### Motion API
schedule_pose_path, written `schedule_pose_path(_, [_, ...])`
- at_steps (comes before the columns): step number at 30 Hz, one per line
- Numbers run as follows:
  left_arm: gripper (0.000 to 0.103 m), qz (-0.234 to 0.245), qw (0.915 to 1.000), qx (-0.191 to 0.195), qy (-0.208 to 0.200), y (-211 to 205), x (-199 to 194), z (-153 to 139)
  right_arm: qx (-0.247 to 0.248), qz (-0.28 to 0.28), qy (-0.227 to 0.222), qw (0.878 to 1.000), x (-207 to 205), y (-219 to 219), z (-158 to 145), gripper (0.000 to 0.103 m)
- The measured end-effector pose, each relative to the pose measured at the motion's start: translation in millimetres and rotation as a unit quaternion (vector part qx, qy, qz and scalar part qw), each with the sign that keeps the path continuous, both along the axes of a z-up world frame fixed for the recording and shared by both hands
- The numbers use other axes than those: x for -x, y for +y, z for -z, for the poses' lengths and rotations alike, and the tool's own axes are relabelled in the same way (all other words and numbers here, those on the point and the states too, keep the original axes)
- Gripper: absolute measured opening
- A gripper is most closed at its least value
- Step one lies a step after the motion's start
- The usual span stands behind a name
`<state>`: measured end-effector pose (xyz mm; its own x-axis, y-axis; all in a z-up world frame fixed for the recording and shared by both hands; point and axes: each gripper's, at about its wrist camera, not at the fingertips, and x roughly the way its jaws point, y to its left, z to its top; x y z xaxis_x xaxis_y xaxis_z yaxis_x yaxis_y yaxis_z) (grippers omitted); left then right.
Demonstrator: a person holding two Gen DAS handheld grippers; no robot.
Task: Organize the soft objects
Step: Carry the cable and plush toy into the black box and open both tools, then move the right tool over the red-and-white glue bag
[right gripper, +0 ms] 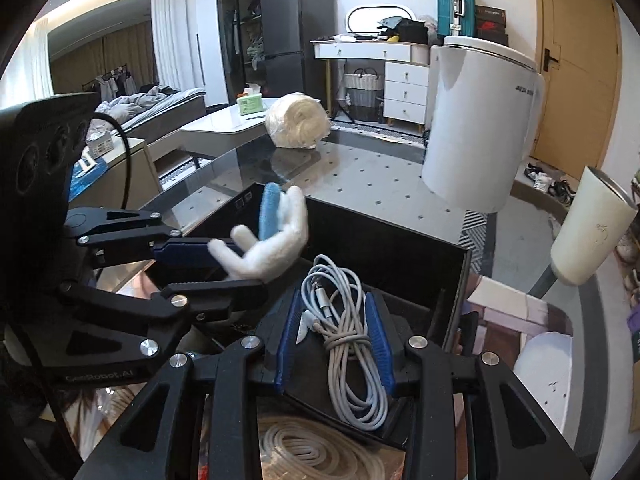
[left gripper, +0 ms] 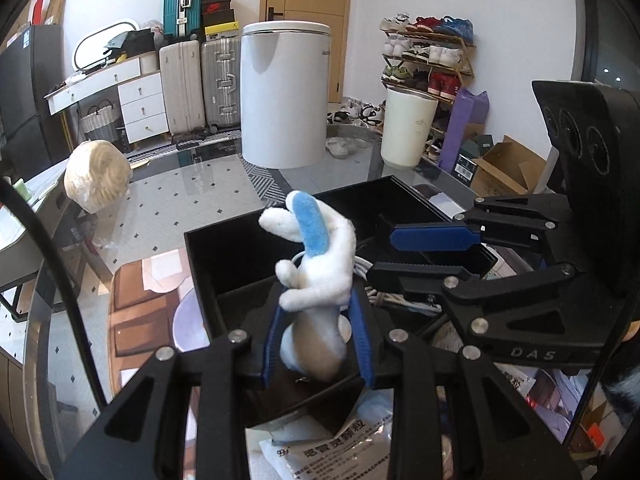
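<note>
A white plush toy [left gripper: 316, 276] with a blue ear is held upright between the blue pads of my left gripper [left gripper: 318, 340], over the black open box [left gripper: 224, 240]. It also shows in the right wrist view [right gripper: 276, 236], in the left gripper [right gripper: 208, 268]. My right gripper [right gripper: 334, 336] is shut on a coiled white cable [right gripper: 344, 320] over the same black box [right gripper: 400, 248]. In the left wrist view the right gripper [left gripper: 416, 252] sits right of the toy, above the box.
A tall white cylindrical bin [left gripper: 285, 92] and a cream tumbler [left gripper: 408, 128] stand on the glass table behind the box. A wrapped cream bundle [left gripper: 98, 176] lies far left. A printed plastic packet [left gripper: 340, 452] and coiled tubing [right gripper: 320, 452] lie near the box's front.
</note>
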<state>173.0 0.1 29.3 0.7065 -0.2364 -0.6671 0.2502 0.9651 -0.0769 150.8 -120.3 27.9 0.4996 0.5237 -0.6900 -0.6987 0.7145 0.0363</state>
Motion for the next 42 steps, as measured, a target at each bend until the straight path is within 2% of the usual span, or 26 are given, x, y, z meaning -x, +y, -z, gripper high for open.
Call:
schedule_pose_path(2, [0.031,-0.002,1.0,0.003,0.001,1.5,1.4,-0.6,0.002,-0.009,-0.003,1.0,5.4,2.4,-0.6,0.035])
schedule_pose_path(4, [0.04,-0.005,0.9999,0.012,0.004,3.1,2.5,-3.0,0.008,-0.01,-0.008,1.0,8.4,4.2,-1.2,0.035])
schedule_pose_path(6, [0.058,-0.009,0.9997,0.021,-0.001,5.5,6.6,-7.4,0.009,-0.003,-0.024,1.0,10.6,2.9,-5.1,0.035])
schedule_pose_path(9, [0.058,-0.009,0.9995,0.028,-0.012,5.9,16.5,-14.3,-0.006,0.011,-0.042,0.999,15.1,-6.3,-17.5,0.04])
schedule_pose_path(11, [0.063,-0.014,0.9994,0.028,-0.015,7.5,23.3,-17.1,-0.014,0.024,-0.05,0.998,17.3,-14.4,-25.4,0.055])
schedule_pose_path(13, [0.076,-0.023,0.999,0.03,-0.022,9.9,32.9,-20.4,-0.025,0.038,-0.057,0.997,21.9,-24.4,-33.3,0.074])
schedule_pose_path(15, [0.099,-0.038,0.9979,0.039,-0.035,14.3,43.9,-23.1,-0.031,0.05,-0.062,0.996,30.9,-32.6,-37.7,0.088])
schedule_pose_path(19, [0.101,-0.058,0.996,0.047,-0.049,20.0,61.2,-25.5,-0.045,0.088,-0.055,0.994,48.8,-50.9,-38.3,0.102])
schedule_pose_path(23, [0.103,-0.077,0.9944,0.037,-0.062,22.6,75.9,-25.0,-0.06,0.119,-0.036,0.99,63.7,-66.0,-30.9,0.102])
schedule_pose_path(27, [0.103,-0.087,0.993,0.053,-0.061,29.4,90.9,-21.3,-0.064,0.133,-0.023,0.989,78.2,-74.2,-20.1,0.103])
schedule_pose_path(30, [0.103,-0.096,0.9919,0.058,-0.061,33.6,100.5,-18.1,-0.061,0.137,-0.014,0.989,87.9,-77.4,-12.3,0.103])
schedule_pose_path(34, [0.103,-0.107,0.9918,0.044,-0.055,33.8,108.5,-10.5,-0.063,0.138,0.005,0.988,98.9,-79.4,1.0,0.103])
schedule_pose_path(42, [0.103,-0.099,0.9936,0.036,-0.04,26.9,118.9,2.3,-0.054,0.139,0.031,0.988,113.6,-79.3,19.4,0.103])
